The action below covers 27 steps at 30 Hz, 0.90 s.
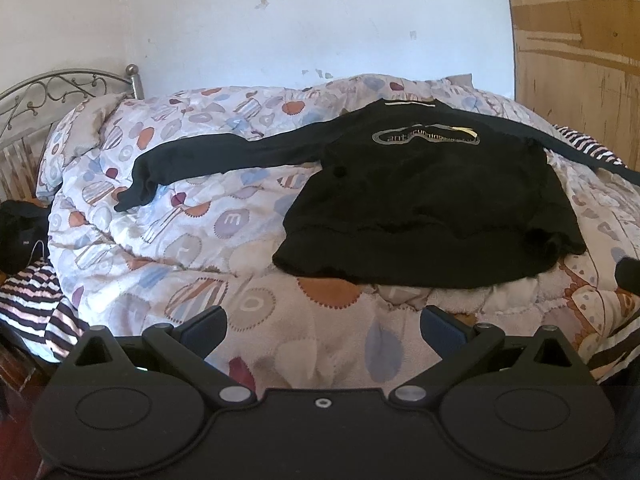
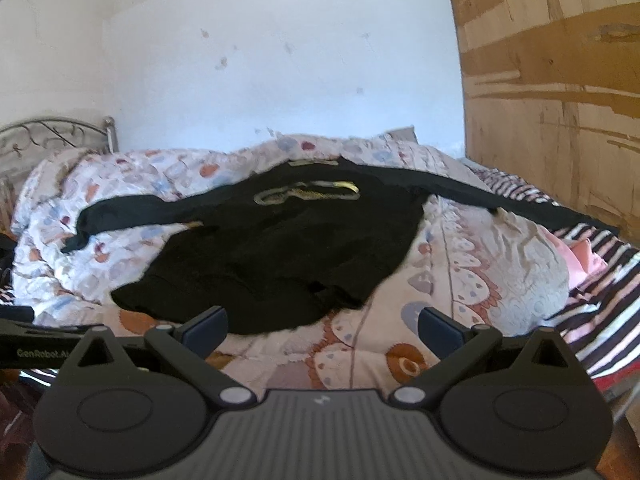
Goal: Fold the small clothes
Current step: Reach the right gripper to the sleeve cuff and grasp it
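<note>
Ahead of me a bed [image 1: 24,128] with a curly metal headboard stands against the white wall. A quilt [image 1: 168,208] printed with coloured rounds covers most of it, over a striped sheet [image 2: 600,280]. On the quilt a black sweater [image 1: 424,208] lies flat, front up, both sleeves spread wide. Something pink [image 2: 584,260] sits on the stripes beside the quilt.

I lose the black sweater's [image 1: 424,200] right sleeve past the frame edge; its chest print [image 1: 426,136] is too small to read, blurred on my right camera
</note>
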Available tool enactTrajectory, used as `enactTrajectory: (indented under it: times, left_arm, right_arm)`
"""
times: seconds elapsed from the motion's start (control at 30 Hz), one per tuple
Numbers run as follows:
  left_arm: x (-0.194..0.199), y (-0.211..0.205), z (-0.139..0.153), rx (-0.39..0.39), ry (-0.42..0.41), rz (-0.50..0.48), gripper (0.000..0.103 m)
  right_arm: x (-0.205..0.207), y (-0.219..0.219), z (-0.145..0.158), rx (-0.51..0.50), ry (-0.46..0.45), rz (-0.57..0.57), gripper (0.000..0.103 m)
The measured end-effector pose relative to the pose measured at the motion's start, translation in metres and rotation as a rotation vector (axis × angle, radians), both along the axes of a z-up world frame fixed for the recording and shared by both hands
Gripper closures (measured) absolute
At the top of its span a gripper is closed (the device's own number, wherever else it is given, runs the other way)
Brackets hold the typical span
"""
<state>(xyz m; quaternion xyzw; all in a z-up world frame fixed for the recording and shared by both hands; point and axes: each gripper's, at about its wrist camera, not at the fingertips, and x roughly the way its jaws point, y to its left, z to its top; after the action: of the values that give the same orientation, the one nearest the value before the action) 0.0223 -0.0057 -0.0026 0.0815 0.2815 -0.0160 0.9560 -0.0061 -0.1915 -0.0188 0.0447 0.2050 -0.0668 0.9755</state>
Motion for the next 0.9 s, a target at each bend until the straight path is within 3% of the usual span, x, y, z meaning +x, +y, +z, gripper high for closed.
enactTrajectory:
  times: [0.43,0.9]
  left_arm:
    - [0.07,-0.045,0.038,0.076,0.021,-0.011,0.0]
    - [0.205,-0.134,0.06,0.142,0.065,-0.077,0.0]
  right_arm:
    - [0.042,-0.035,0.024,0.018,0.036,-0.07,0.0]
    - [0.144,-0.105,0.043,0.022,0.079,-0.12,0.0]
